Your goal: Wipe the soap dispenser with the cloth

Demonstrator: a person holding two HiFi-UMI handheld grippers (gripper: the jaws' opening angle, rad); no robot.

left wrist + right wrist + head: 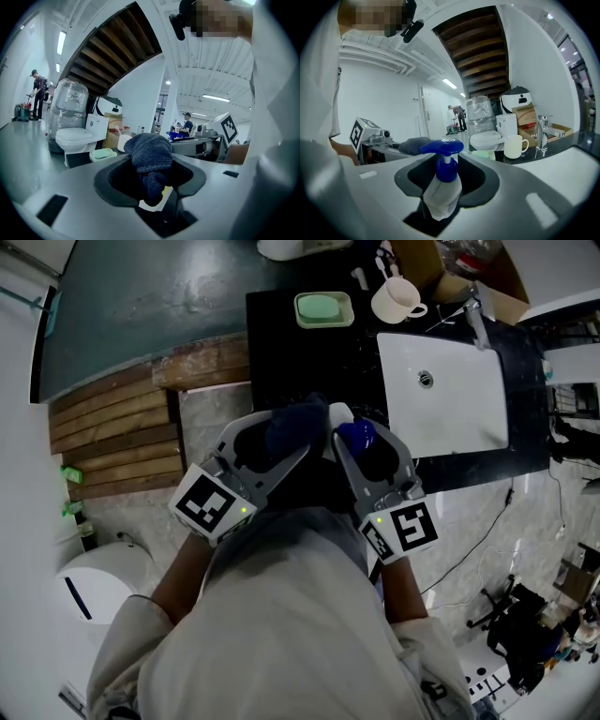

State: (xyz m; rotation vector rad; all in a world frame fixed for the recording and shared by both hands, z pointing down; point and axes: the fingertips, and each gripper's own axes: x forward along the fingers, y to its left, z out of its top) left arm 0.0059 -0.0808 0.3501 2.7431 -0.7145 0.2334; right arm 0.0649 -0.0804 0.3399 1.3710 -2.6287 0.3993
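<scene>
Requesting gripper status, left unit first. (Supervisor)

Left gripper (151,199): in the left gripper view I read its jaws closed on the cloth (149,154), a dark blue knit bundle. The lower end is pinched between the fingers; the rest bulges above them. (Operator)

Right unit? (Supervisor)

Right gripper (440,208): in the right gripper view I read its jaws clamped on the soap dispenser (442,190), gripping the lower body of the translucent bottle. The bottle stands upright between the fingers. Its blue pump head (442,147) sits above them, spout pointing left in that view. (Operator)

Position of the two items? (Supervisor)

In the head view I see both grippers held side by side in front of the person's torso, tips close together, with the cloth just beside the pump head. I cannot tell whether cloth and bottle are touching. Both are held near the front edge of the dark counter (300,362). (Operator)

Surroundings? (Supervisor)

On the counter I see a white sink (459,418) at the right with a faucet (476,324) at its far edge, a white mug (397,301) beyond the sink's far left corner, and a green soap dish (323,308) left of the mug. A white toilet (77,136) shows in the background of the left gripper view. (Operator)
</scene>
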